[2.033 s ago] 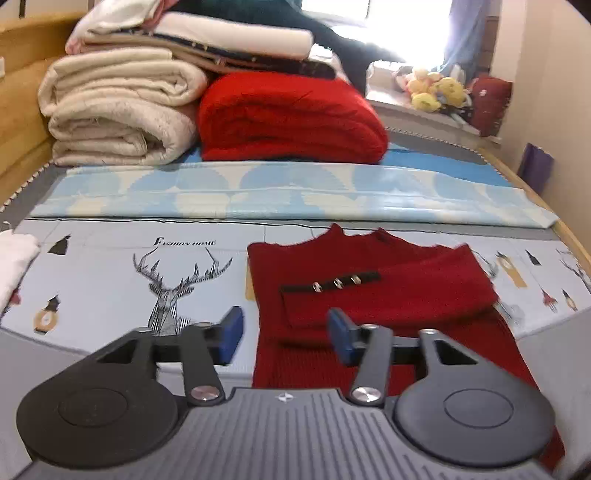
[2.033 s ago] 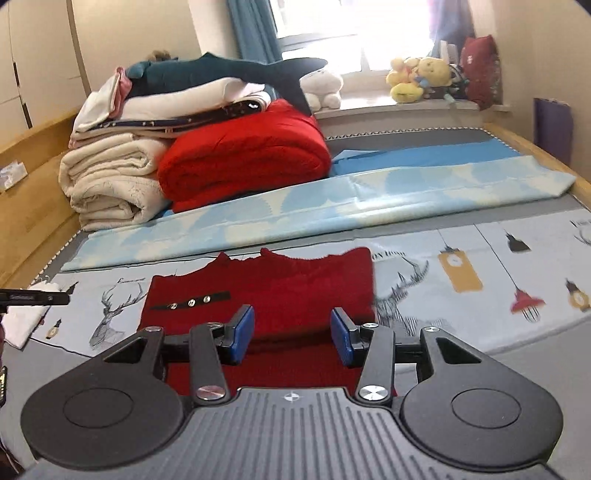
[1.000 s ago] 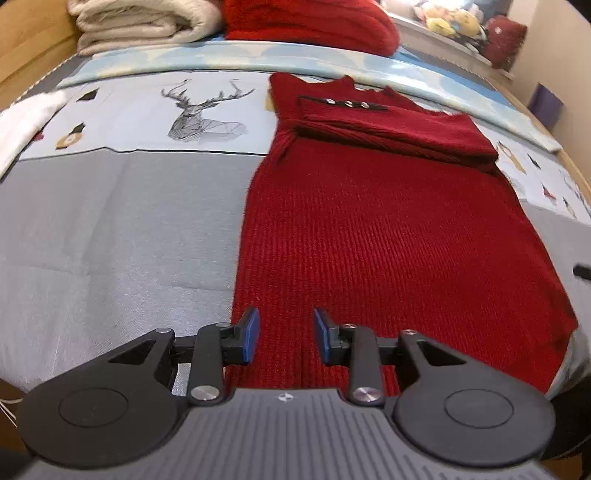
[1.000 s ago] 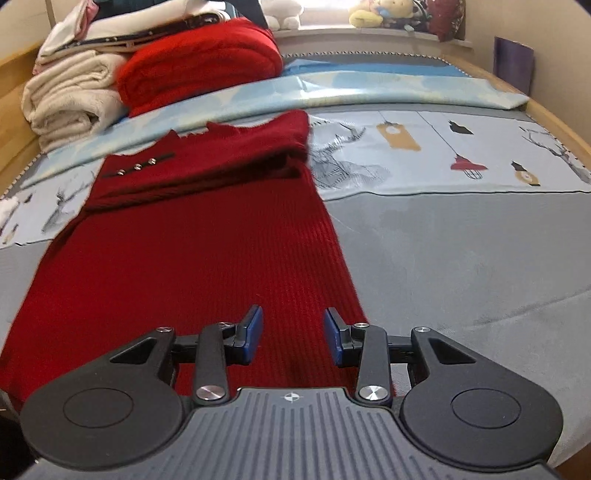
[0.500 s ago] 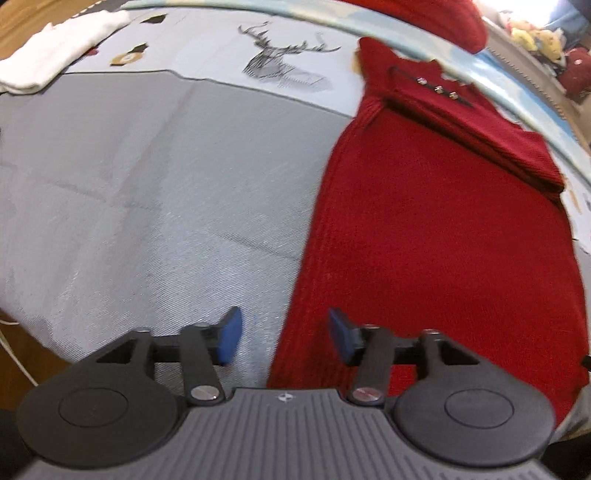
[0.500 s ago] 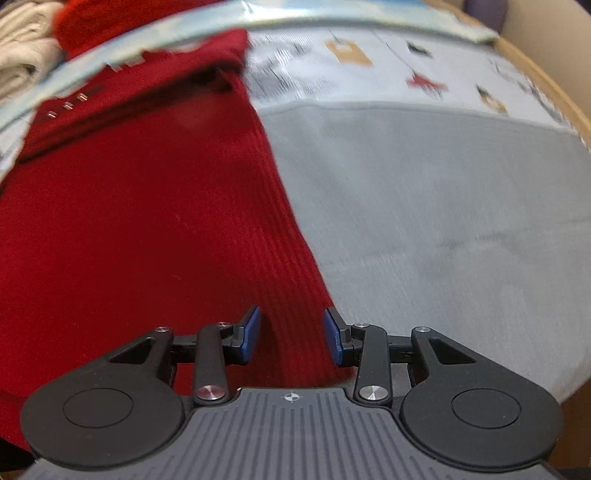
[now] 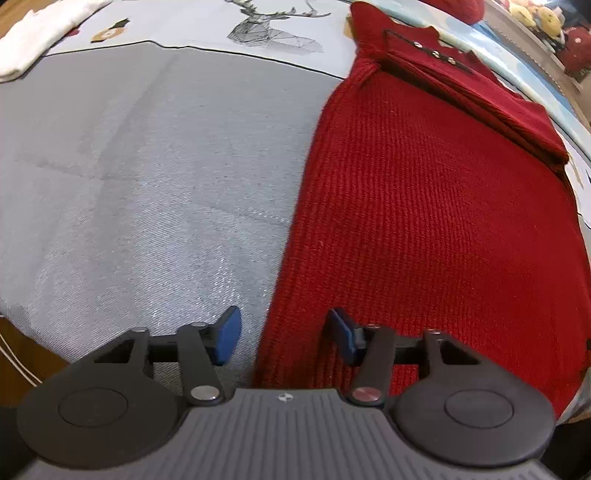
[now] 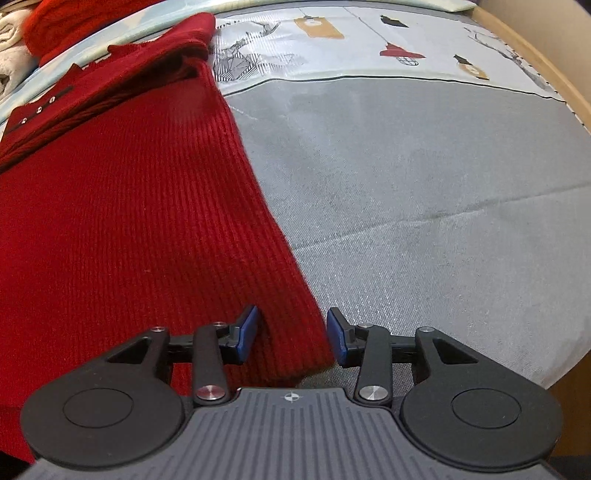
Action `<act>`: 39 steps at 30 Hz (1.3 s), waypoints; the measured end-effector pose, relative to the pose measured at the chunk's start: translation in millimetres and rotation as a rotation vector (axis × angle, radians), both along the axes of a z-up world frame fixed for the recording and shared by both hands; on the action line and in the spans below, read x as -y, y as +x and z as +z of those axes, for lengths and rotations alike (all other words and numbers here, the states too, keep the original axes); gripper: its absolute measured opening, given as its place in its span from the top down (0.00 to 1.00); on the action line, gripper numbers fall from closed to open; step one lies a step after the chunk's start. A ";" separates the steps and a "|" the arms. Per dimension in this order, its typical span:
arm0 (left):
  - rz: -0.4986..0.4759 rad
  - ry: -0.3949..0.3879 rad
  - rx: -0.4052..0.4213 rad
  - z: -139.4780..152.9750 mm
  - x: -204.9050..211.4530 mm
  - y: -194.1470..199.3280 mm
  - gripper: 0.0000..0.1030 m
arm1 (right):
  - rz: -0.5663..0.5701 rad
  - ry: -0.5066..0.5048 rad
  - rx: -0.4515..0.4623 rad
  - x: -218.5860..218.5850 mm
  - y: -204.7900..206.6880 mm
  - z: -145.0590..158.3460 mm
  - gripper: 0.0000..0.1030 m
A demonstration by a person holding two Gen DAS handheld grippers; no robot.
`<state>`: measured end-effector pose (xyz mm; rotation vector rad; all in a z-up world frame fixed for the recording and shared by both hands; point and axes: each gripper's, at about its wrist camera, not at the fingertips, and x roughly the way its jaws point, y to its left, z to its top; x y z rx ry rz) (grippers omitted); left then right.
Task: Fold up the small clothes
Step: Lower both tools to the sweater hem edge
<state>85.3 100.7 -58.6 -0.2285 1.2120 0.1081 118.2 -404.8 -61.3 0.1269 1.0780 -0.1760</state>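
Note:
A red ribbed knit garment [image 7: 424,206] lies flat on the grey bed cover, its sleeves folded across the chest at the far end, a black strip with metal studs [image 7: 432,51] on top. My left gripper [image 7: 284,334] is open, low over the garment's near left hem corner, which lies between the blue pads. In the right wrist view the garment [image 8: 129,221] fills the left side. My right gripper [image 8: 293,334] is open around the near right hem corner.
The grey cover [image 7: 147,184] turns into a pale printed sheet with a deer drawing [image 7: 273,26] farther back. A white cloth [image 7: 33,40] lies at the far left. Soft toys [image 7: 535,18] sit at the far right. The wooden bed edge [image 8: 535,62] runs along the right.
Both grippers have drawn back from the folded sleeves to the near hem and dropped low over its two corners. The left jaws have opened wider since a second ago.

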 end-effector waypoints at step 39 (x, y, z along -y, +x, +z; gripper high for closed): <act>-0.120 0.059 0.009 -2.3 23.4 -1.6 0.67 | 0.011 0.024 -0.019 -0.1 3.1 -3.3 0.56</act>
